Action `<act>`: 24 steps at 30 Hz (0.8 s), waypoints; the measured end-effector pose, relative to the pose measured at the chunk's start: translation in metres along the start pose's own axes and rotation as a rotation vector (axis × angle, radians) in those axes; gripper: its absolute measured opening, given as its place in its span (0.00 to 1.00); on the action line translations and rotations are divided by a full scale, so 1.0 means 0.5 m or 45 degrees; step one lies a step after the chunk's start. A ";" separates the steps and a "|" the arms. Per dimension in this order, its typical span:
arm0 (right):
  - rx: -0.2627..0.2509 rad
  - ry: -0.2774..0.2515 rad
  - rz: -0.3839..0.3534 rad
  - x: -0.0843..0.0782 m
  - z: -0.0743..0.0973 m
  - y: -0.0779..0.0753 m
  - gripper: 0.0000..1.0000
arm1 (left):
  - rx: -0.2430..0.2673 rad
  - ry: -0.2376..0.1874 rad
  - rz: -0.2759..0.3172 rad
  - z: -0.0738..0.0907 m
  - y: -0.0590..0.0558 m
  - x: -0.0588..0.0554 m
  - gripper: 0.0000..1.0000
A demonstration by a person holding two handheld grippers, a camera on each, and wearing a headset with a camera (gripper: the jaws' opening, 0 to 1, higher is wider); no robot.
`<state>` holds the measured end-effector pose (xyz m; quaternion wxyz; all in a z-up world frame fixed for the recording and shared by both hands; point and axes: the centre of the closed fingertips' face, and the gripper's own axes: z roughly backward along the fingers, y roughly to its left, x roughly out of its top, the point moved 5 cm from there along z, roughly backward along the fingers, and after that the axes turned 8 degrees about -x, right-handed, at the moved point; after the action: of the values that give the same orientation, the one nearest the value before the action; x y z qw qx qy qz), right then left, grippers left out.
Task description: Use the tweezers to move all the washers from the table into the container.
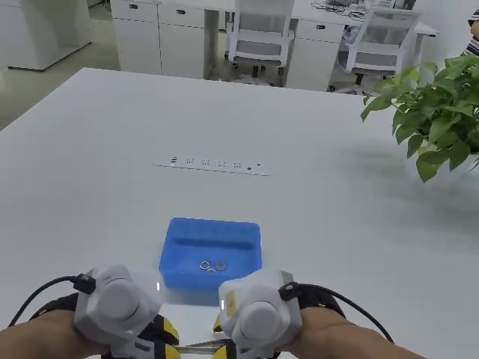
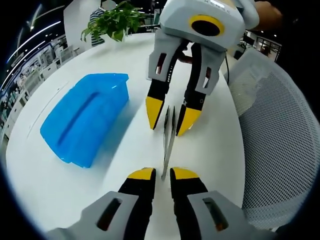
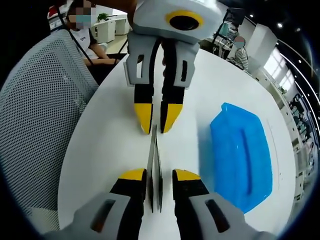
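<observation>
A blue container sits on the white table with two washers inside it. Below it my two grippers face each other, the left gripper from the left and the right gripper from the right. Thin steel tweezers lie between them. In the right gripper view the tweezers run between my right gripper, open with gaps on both sides. In the left gripper view the tweezers end just at my left gripper, narrowly open, with the container to its left.
A white power strip lies beyond the container. A potted plant overhangs the table's right side. Office chairs and desks stand behind the table. A mesh chair is close to the near edge.
</observation>
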<state>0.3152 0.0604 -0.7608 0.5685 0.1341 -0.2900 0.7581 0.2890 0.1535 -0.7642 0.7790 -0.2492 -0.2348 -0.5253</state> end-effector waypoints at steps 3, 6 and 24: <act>-0.066 -0.041 -0.108 0.000 0.019 -0.013 0.27 | 0.019 -0.033 0.012 0.011 -0.002 -0.003 0.21; -0.120 -0.056 -0.163 -0.006 0.041 -0.024 0.33 | 0.039 -0.091 0.057 0.023 -0.002 -0.002 0.30; -0.404 -0.278 -0.592 -0.052 0.159 -0.045 0.74 | 0.284 -0.416 0.179 0.123 0.003 0.036 0.82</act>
<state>0.3345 -0.0030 -0.7048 0.7061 0.1870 -0.4257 0.5341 0.2899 0.1805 -0.7059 0.7879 -0.2592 -0.3968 -0.3931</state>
